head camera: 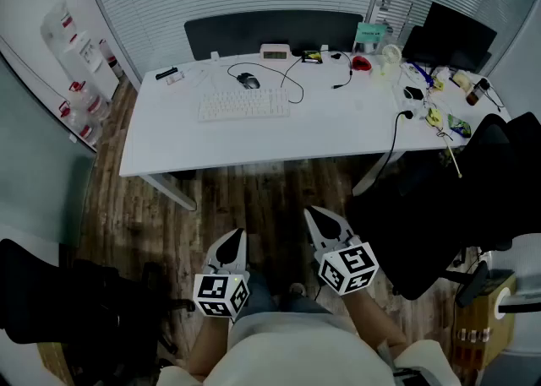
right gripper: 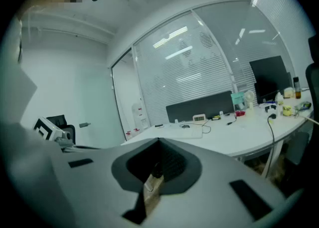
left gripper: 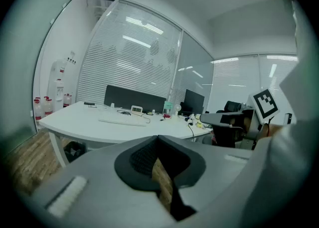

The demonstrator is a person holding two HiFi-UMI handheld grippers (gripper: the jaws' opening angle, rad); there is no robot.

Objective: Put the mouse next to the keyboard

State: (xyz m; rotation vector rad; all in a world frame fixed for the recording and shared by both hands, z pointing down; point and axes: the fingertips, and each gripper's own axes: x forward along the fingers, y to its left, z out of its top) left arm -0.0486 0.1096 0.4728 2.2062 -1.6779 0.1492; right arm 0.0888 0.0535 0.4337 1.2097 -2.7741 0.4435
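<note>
Mouse (head camera: 248, 80) sits just behind the keyboard (head camera: 243, 105) on the desk (head camera: 169, 144) in the head view, corded; likely light, rigid and slick, best pinched across its sides. Left gripper view: left gripper (left gripper: 158, 141) pressed together, empty. Right gripper view: right gripper (right gripper: 158, 144) likewise.

Desk (head camera: 338, 135): smooth white top, matt. Floor (head camera: 254, 198): wood planks, grain seen. Keyboard (head camera: 243, 105): white plastic. Mouse (head camera: 248, 81): dark plastic, slight sheen.

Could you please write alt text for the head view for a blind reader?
The left gripper and right gripper, both shut and empty, are held low over a wooden floor, short of a white desk. On it a black mouse lies just beyond a white keyboard.
</note>
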